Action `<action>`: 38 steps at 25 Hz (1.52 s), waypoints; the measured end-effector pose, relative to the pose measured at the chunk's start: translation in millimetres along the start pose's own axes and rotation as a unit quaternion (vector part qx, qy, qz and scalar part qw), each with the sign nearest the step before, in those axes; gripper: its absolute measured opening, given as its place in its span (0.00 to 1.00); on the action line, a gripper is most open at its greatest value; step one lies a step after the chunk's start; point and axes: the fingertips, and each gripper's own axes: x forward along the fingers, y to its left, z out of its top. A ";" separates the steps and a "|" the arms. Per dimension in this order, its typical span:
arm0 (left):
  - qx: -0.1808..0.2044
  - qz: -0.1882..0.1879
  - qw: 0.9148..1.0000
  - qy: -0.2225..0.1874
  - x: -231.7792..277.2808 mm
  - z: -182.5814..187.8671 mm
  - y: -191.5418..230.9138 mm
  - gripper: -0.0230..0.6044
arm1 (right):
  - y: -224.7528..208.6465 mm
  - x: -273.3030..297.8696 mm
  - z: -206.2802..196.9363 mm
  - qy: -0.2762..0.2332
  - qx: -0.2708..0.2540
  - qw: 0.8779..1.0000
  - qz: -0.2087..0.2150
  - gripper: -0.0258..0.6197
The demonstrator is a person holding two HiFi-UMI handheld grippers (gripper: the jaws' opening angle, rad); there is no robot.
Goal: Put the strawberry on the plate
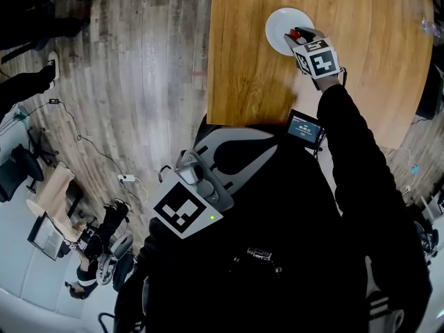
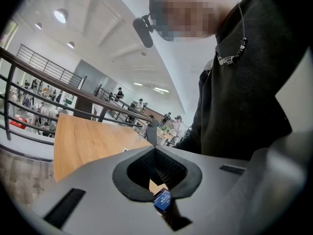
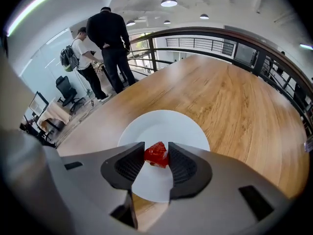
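The right tongs pinch the strawberry between their pads. The red fruit hangs over the white plate, towards its nearer half. Whether it touches the plate is unclear. The plate sits on the wooden counter. The left tongs are pressed together with nothing between them, held close against the person's dark top and well apart from the plate.
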 end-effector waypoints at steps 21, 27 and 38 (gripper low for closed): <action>-0.038 0.083 0.996 0.007 -4.3 -37.3 26.6 0.04 | -4.0 -43.8 26.0 -0.101 0.041 0.994 0.014 0.25; -0.024 0.054 0.998 0.004 10.9 -23.8 -9.9 0.04 | -9.5 -102.9 -12.1 -0.141 0.060 0.988 0.022 0.07; 0.061 0.007 0.996 0.069 49.7 -35.0 -29.0 0.04 | 6.9 -153.7 -50.4 -0.183 0.070 0.979 0.051 0.07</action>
